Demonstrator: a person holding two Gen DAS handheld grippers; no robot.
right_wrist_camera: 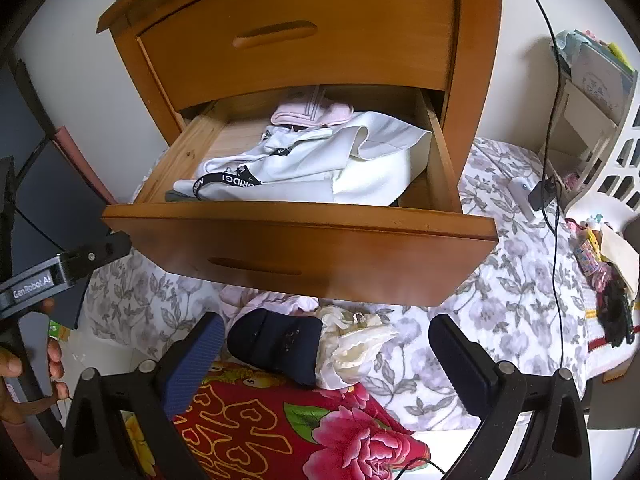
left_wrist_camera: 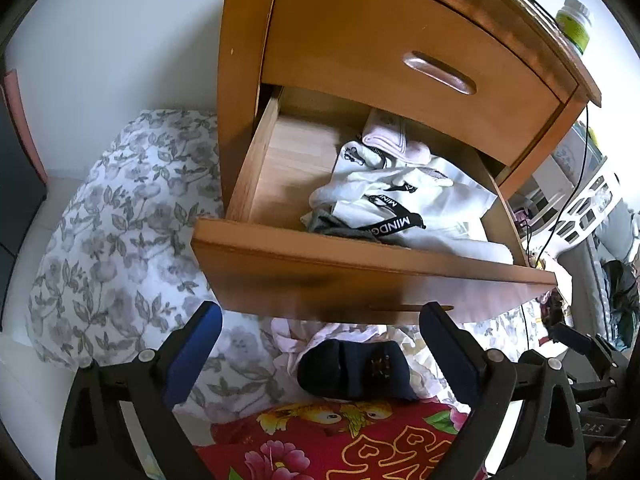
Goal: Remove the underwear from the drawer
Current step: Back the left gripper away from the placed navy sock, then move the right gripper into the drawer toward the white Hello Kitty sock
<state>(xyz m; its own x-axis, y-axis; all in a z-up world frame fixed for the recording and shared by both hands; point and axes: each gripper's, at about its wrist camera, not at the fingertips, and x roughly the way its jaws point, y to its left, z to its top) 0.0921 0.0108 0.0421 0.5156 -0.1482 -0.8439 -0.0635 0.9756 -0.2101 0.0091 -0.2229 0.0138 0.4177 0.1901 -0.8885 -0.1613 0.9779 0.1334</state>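
Note:
The wooden nightstand's lower drawer (left_wrist_camera: 360, 276) stands pulled out. Inside lie crumpled white garments (left_wrist_camera: 392, 196) with a black lettered band, a pink piece (left_wrist_camera: 396, 140) behind them and a grey one at the front. Below the drawer front, on the bed, lies a dark navy piece of underwear (left_wrist_camera: 356, 372) beside cream lace (right_wrist_camera: 356, 344) and pale pink (right_wrist_camera: 272, 300) cloth. My left gripper (left_wrist_camera: 322, 310) is open above the navy piece, touching nothing. My right gripper (right_wrist_camera: 327, 322) is also open and empty, hovering over the same pile (right_wrist_camera: 276, 344).
The upper drawer (left_wrist_camera: 400, 60) is closed, and a green-labelled bottle (left_wrist_camera: 576, 24) stands on top. A red flowered blanket (right_wrist_camera: 300, 420) lies nearest me on the grey floral sheet (left_wrist_camera: 112, 240). At the right are a white basket (right_wrist_camera: 616, 152), a black cable (right_wrist_camera: 556, 200) and small clutter.

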